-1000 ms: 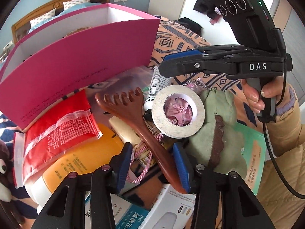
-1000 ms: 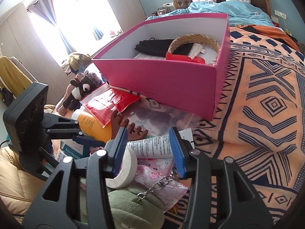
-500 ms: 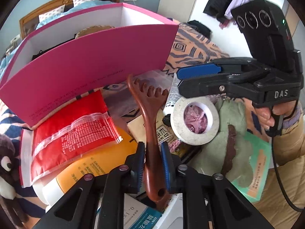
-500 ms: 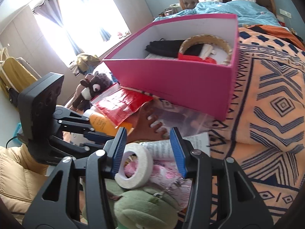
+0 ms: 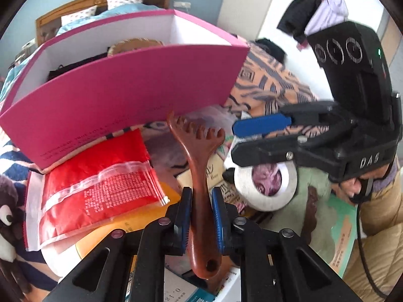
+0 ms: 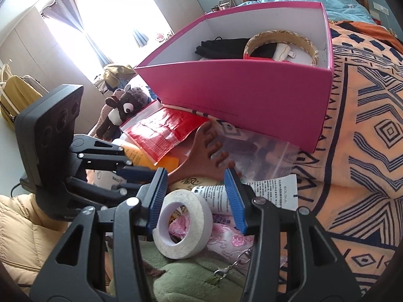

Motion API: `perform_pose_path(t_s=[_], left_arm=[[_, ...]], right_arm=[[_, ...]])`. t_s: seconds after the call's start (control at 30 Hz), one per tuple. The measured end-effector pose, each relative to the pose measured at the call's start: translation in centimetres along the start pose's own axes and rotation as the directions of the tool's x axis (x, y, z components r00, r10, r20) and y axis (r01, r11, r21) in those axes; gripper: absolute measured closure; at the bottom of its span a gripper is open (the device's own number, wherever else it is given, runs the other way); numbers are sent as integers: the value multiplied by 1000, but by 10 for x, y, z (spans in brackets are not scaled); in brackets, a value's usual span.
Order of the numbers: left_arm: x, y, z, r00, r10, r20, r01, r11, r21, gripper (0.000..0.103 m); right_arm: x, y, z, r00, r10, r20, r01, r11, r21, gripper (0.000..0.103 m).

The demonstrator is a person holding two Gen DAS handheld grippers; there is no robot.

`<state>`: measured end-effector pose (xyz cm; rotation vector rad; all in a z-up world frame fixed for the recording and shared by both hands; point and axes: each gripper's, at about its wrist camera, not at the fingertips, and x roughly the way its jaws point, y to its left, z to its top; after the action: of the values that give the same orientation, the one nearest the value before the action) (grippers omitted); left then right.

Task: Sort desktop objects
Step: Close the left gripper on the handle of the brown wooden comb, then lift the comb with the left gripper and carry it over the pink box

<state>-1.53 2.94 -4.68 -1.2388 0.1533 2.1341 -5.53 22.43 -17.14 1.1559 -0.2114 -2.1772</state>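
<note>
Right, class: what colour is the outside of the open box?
Bright pink box, white inside; clearest in the right wrist view.

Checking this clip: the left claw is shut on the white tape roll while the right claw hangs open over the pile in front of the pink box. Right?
Not quite. In the left wrist view the left claw is shut on the brown wooden scratcher, not the tape roll. The right claw does hang open over the pile by the pink box.

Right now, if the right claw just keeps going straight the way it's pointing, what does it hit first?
Most likely the roll of white tape, lying just below and between the right claw's open fingers. Beyond it lies a white tube; depth is hard to judge.
</note>
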Motion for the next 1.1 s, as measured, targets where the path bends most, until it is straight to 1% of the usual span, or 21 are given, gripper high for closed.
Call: perform_pose_path(t_s=[0.07,0.13,0.27,0.3,0.33,0.37,0.4,0.43,0.47,0.5,0.53,0.57,0.63,0.7,0.77,0.83,0.87,0.9,0.93,1.07,1.1], left_arm=[[-2,-4,1,999,-7,32,7,1000,-14,88],[-6,-1,1,998,-15,60,17,999,-30,88],[-7,4,1,997,-44,67,48,997,-58,88],[-5,4,0,997,-52,54,55,997,-59,88],[-1,4,0,998,-40,38,42,998,-57,88],[3,4,-2,1000,-12,16,13,999,-52,88],[16,0,2,1000,3,-1,-3,999,-45,88],[20,0,1,1000,12,-25,-13,999,-35,88],[22,-1,0,999,10,-39,-11,1000,-24,87],[22,-3,1,999,2,-54,-2,1000,-9,83],[23,-5,3,998,-10,-65,10,1000,-3,76],[24,-7,6,997,-22,-76,23,1000,8,74],[29,-12,8,995,-18,-93,22,999,36,71],[33,-13,11,994,-32,-101,37,998,44,71],[35,-10,14,993,-56,-103,59,998,21,72],[36,-5,14,994,-64,-85,64,998,-6,80],[33,-3,13,995,-64,-79,63,998,-15,82],[31,-2,11,996,-61,-70,60,998,-19,85],[29,-3,11,998,-40,-55,39,999,-11,88],[24,-10,8,1000,-1,-28,2,1000,20,89],[24,-11,8,1000,4,-24,-3,1000,22,89]], right_arm=[[0,1,0,1000,6,-1,-6,1000,2,54],[1,2,1,999,40,-6,-40,999,12,54],[8,5,2,997,71,-27,-70,997,19,54],[9,5,2,997,76,-33,-75,997,21,54],[11,6,2,997,73,-39,-73,997,19,54],[13,7,2,997,69,-42,-68,998,17,54],[14,8,3,997,68,-45,-68,998,17,54],[14,7,3,996,68,-49,-67,998,19,54],[15,7,3,997,61,-54,-60,998,21,54],[16,7,3,997,53,-57,-52,998,21,54],[16,7,4,997,47,-62,-46,999,21,54],[17,6,4,997,46,-63,-44,999,26,54],[17,4,4,997,49,-60,-47,998,39,54],[17,1,3,997,50,-54,-47,998,52,54],[17,-1,3,997,50,-53,-47,997,61,54],[17,-1,3,997,50,-53,-47,997,64,53],[17,-2,4,997,55,-55,-51,997,66,53],[18,-2,4,997,57,-58,-53,996,67,53],[20,-3,5,996,56,-65,-52,996,68,53],[28,-3,13,994,52,-96,-44,996,80,54],[30,-3,14,994,51,-101,-43,996,76,58]])
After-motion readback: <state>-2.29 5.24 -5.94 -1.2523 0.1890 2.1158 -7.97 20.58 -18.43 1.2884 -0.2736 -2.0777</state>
